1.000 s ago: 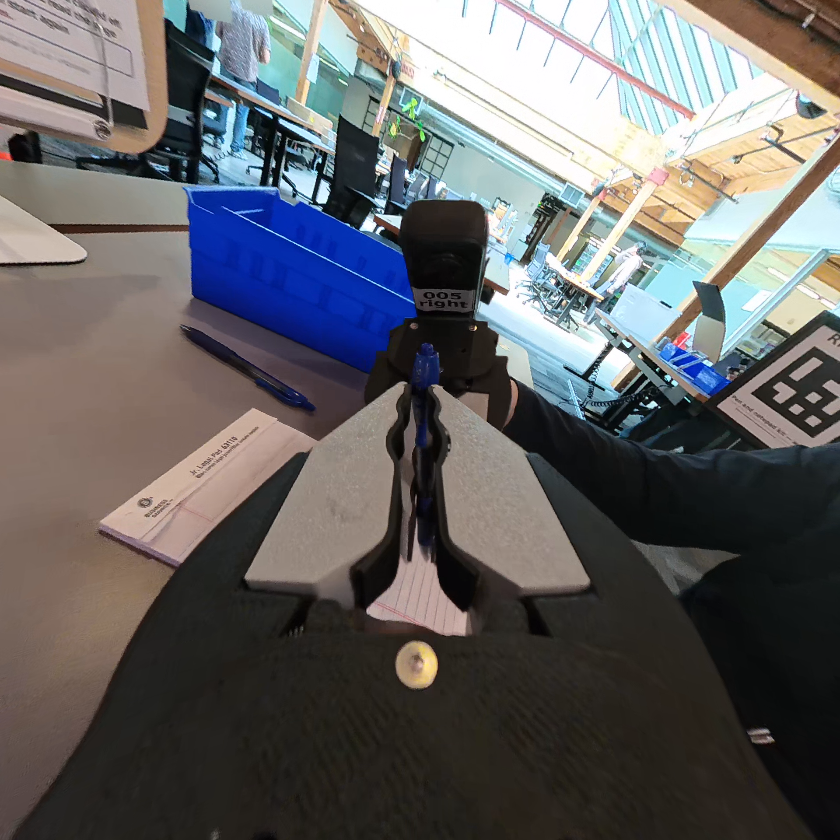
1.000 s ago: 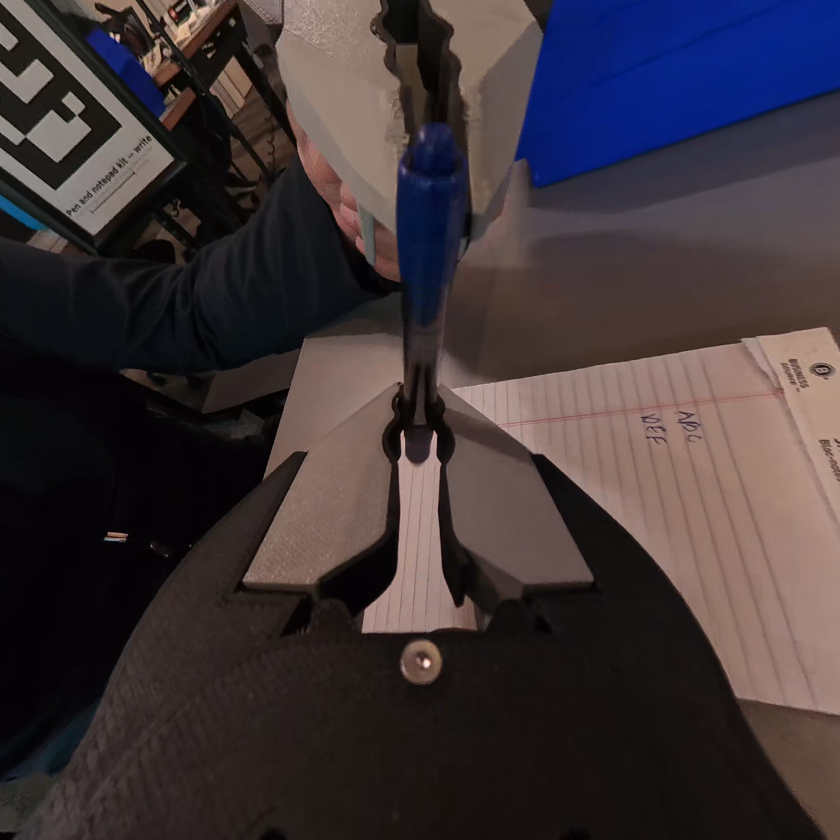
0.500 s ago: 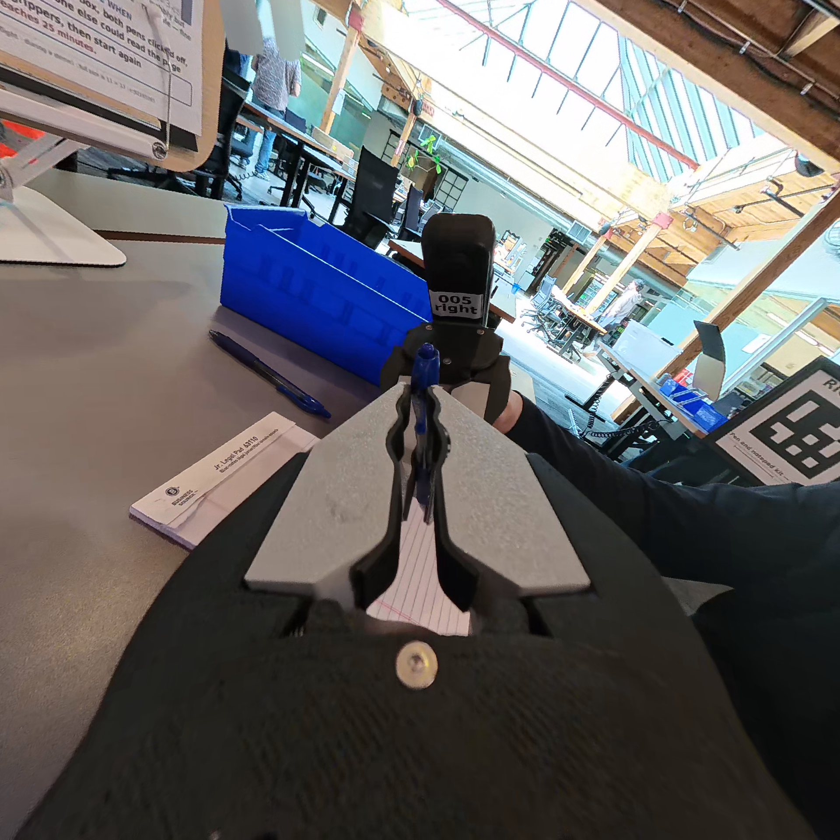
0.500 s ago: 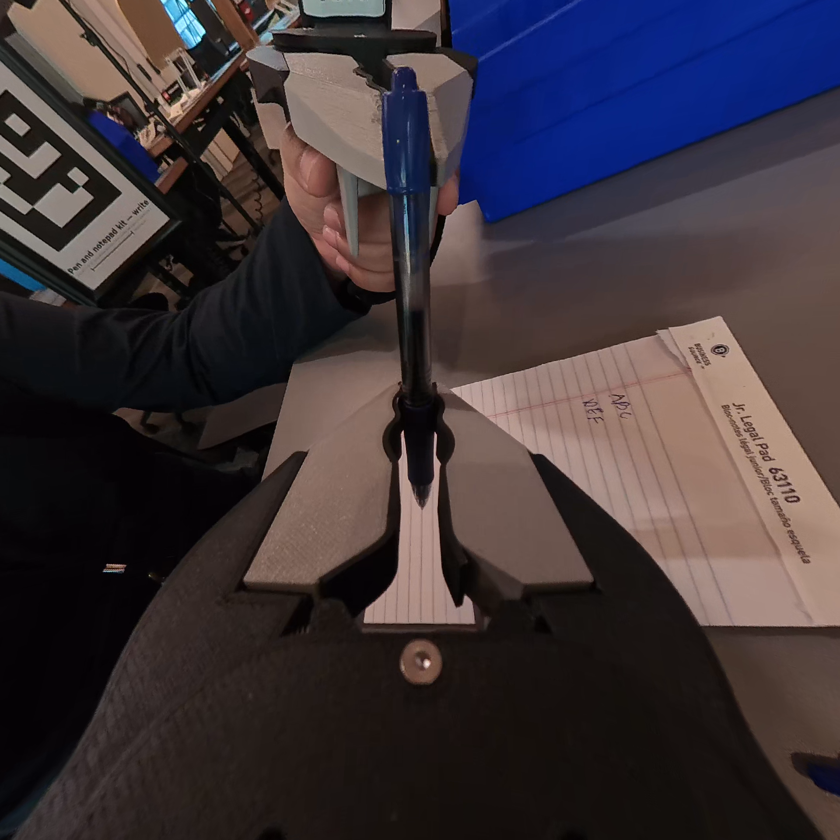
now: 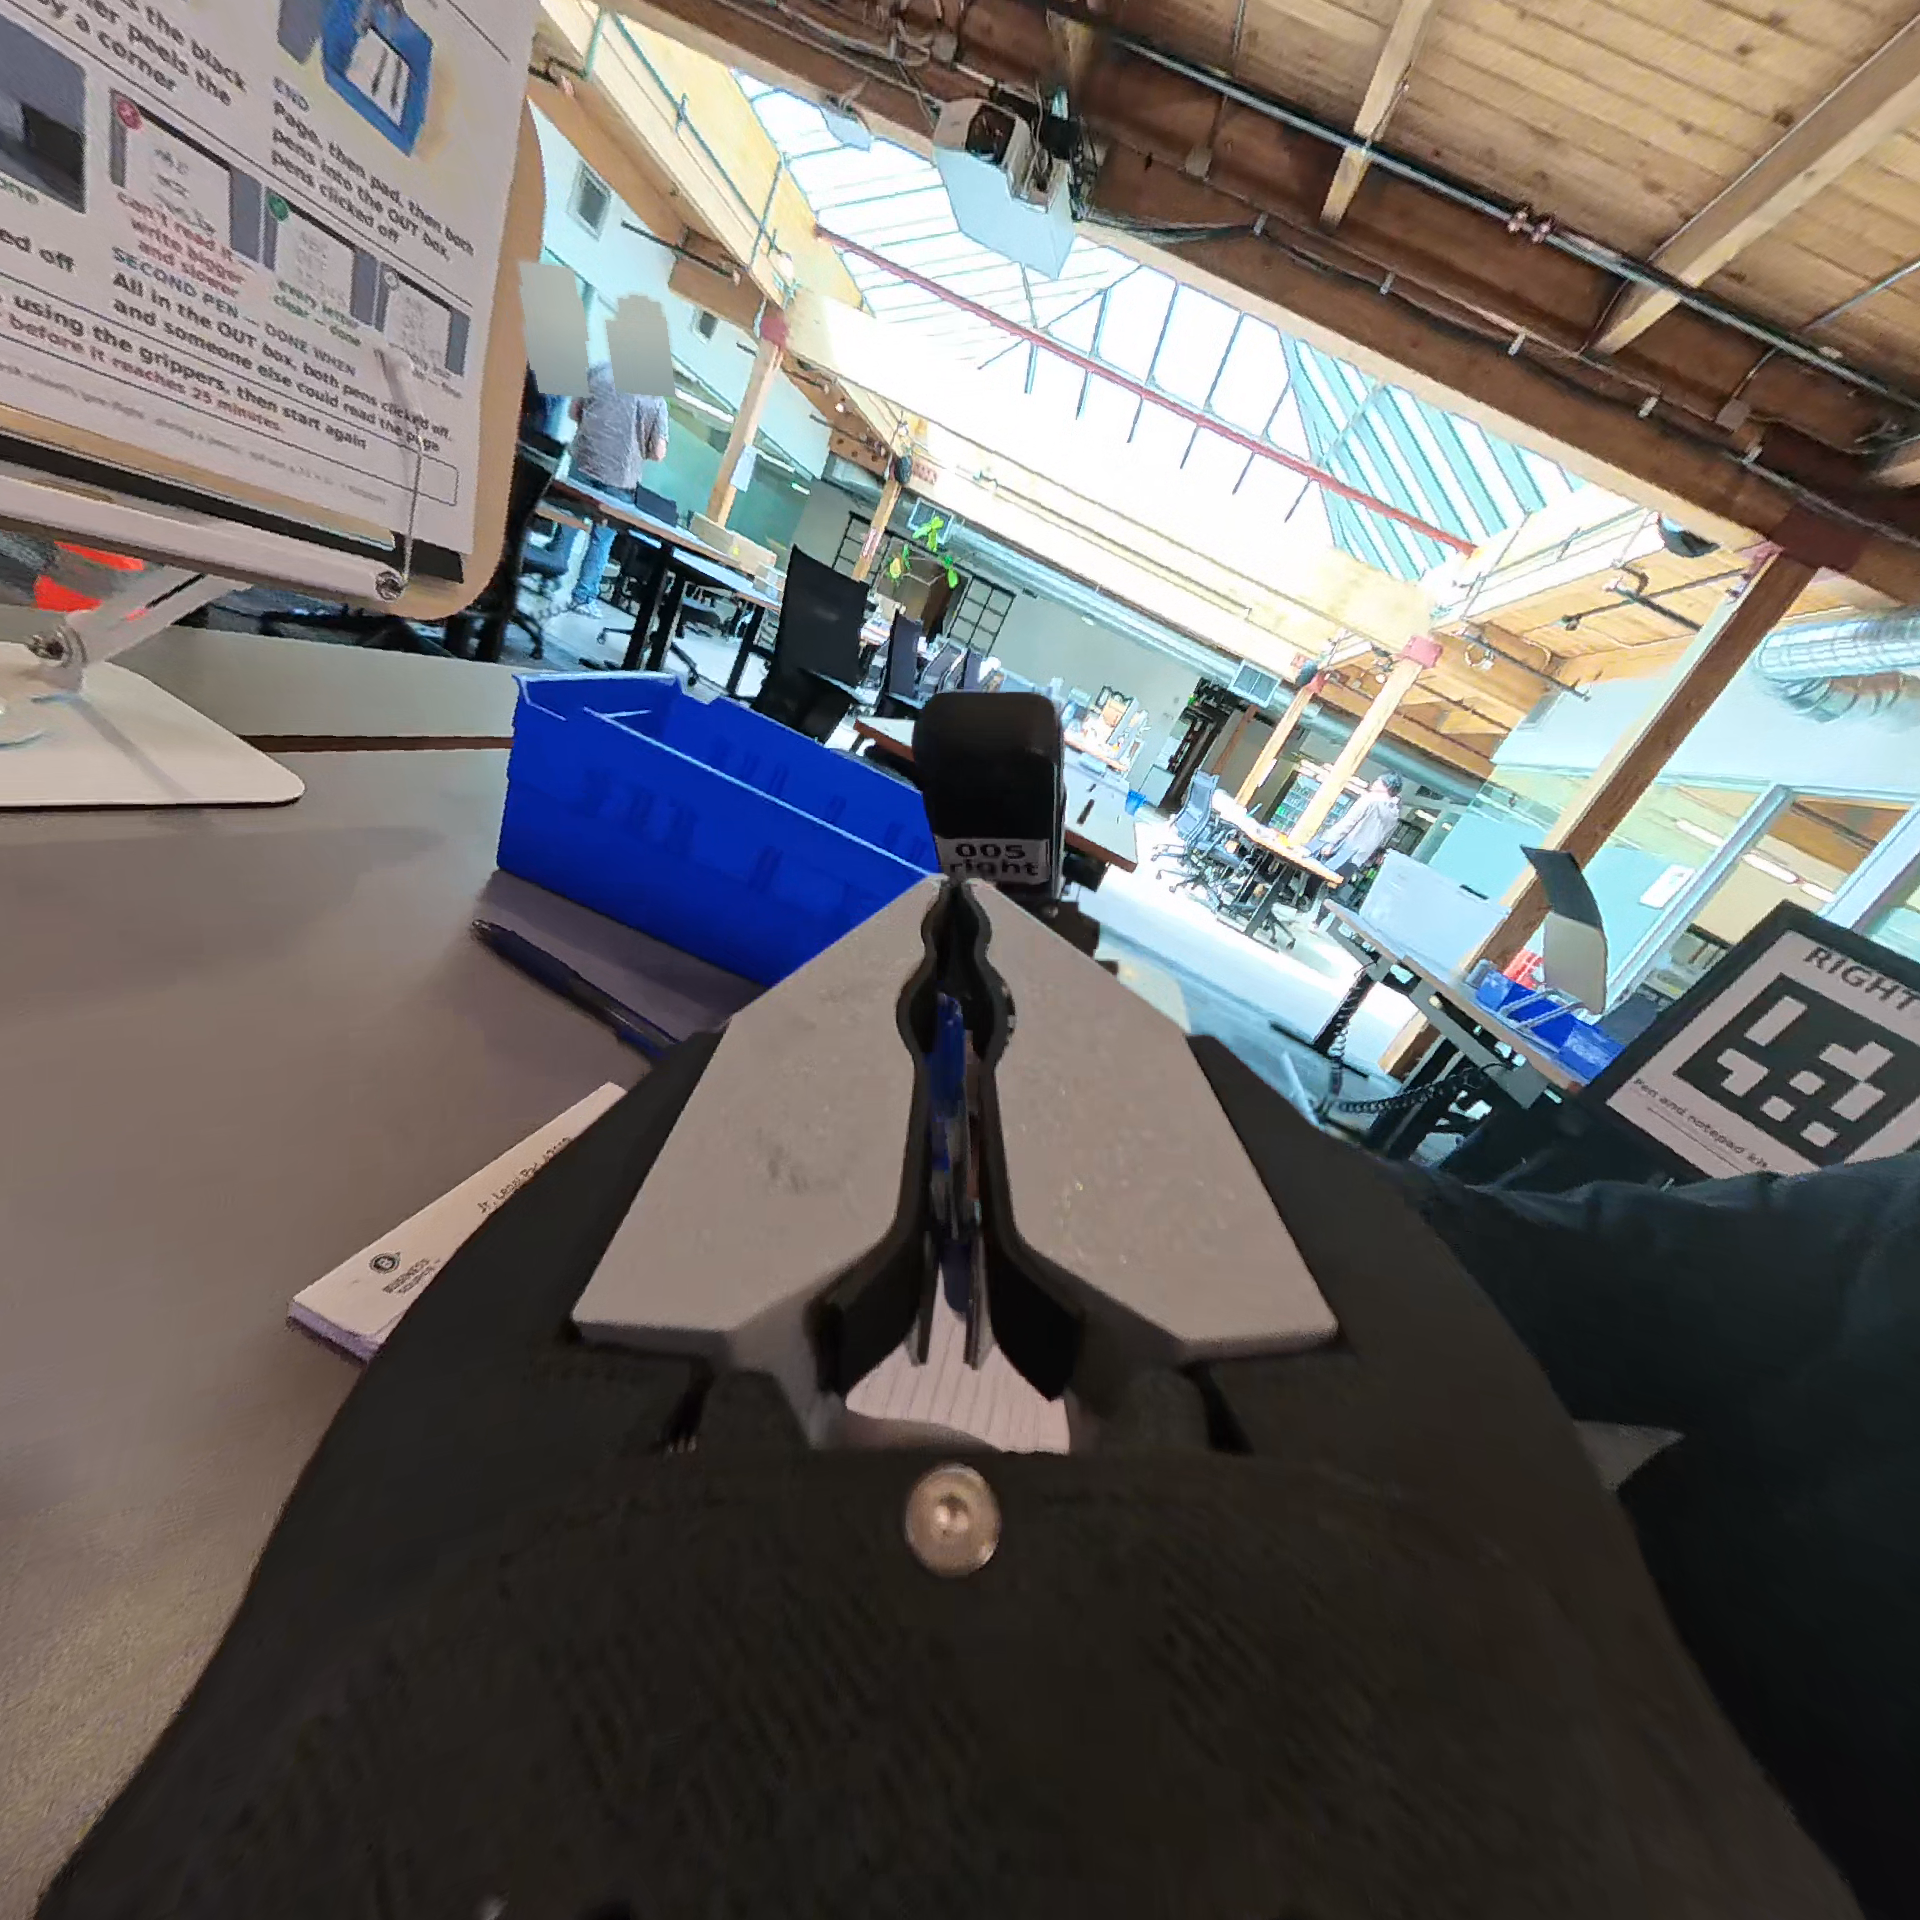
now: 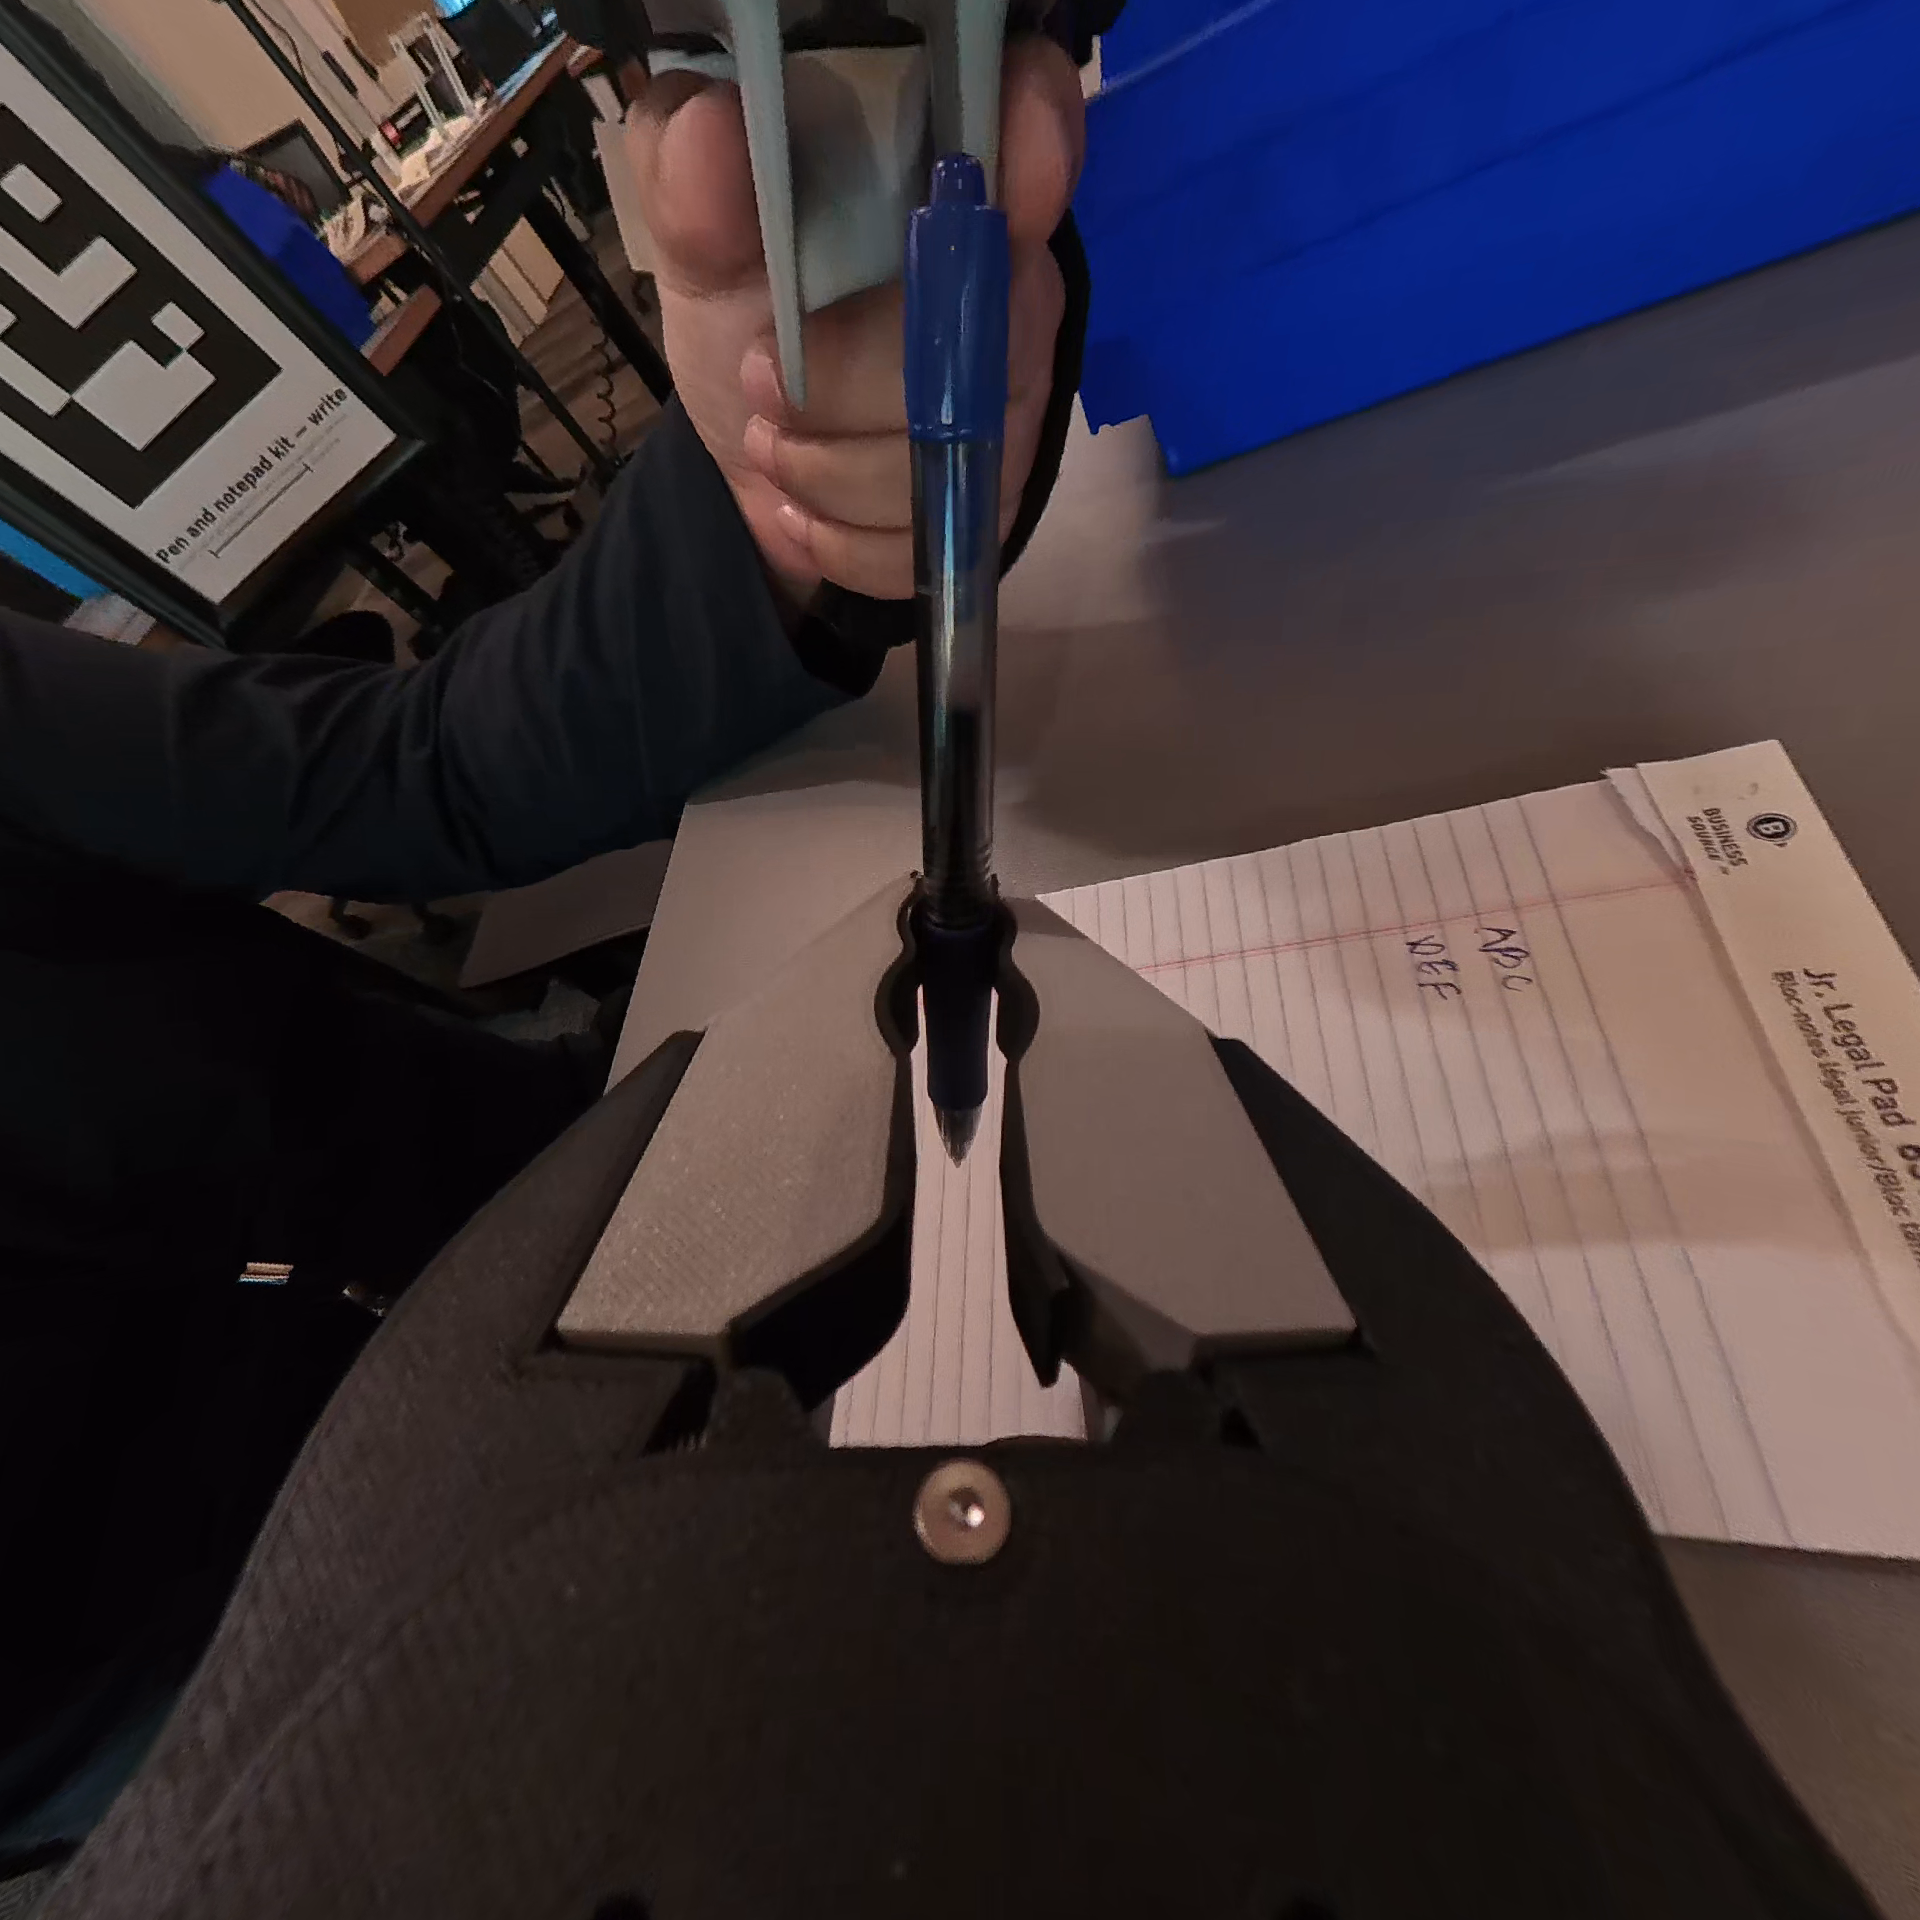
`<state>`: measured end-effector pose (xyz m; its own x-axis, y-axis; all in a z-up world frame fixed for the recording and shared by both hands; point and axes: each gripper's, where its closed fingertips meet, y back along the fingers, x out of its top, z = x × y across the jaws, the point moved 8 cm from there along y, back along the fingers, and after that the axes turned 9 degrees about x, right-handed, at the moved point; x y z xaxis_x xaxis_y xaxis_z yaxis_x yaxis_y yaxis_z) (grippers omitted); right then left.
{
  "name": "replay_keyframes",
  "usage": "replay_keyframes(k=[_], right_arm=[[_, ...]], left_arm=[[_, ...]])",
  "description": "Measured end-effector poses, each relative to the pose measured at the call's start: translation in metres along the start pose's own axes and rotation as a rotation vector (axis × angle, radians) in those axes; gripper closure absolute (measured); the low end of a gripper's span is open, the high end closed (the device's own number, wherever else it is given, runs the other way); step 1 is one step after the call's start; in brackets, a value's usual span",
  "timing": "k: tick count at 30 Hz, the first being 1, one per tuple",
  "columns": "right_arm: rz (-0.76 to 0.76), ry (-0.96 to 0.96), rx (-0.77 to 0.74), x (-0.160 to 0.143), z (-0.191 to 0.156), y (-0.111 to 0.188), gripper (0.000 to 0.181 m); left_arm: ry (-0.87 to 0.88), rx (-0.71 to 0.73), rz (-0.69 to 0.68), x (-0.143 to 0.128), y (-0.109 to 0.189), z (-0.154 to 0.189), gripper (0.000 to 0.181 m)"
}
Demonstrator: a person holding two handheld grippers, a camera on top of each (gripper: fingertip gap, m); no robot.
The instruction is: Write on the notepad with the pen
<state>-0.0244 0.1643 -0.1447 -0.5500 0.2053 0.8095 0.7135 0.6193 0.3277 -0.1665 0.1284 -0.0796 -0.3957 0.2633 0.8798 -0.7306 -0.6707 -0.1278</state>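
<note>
Pen [image 6: 951,644] sits pinched by its grip in the right gripper [image 6: 958,914], tip pointing back toward the camera, above the notepad [image 6: 1455,1143] lying underneath on the bench [image 6: 1455,623]. Left gripper [image 5: 954,935] is pressed together near the pen's far end. Two short lines are already written; more likely remain.
</note>
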Motion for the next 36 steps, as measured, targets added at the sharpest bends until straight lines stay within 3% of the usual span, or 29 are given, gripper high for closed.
replay_keyframes(k=[6, 28, 34, 36], right_arm=[[-0.005, 0.004, 0.009, 0.000, -0.001, -0.004, 0.176], [-0.011, 0.009, -0.019, 0.000, 0.003, -0.014, 0.177], [0.010, 0.020, 0.083, 0.004, -0.007, -0.021, 0.176], [0.028, 0.029, 0.098, 0.007, -0.009, -0.019, 0.176]], left_arm=[[-0.024, 0.004, -0.085, -0.011, -0.009, 0.001, 0.181], [0.090, -0.051, -0.096, -0.020, -0.018, 0.000, 0.181], [0.084, -0.158, 0.024, -0.005, -0.008, 0.011, 0.181], [0.066, -0.131, 0.062, -0.001, -0.004, 0.008, 0.181]])
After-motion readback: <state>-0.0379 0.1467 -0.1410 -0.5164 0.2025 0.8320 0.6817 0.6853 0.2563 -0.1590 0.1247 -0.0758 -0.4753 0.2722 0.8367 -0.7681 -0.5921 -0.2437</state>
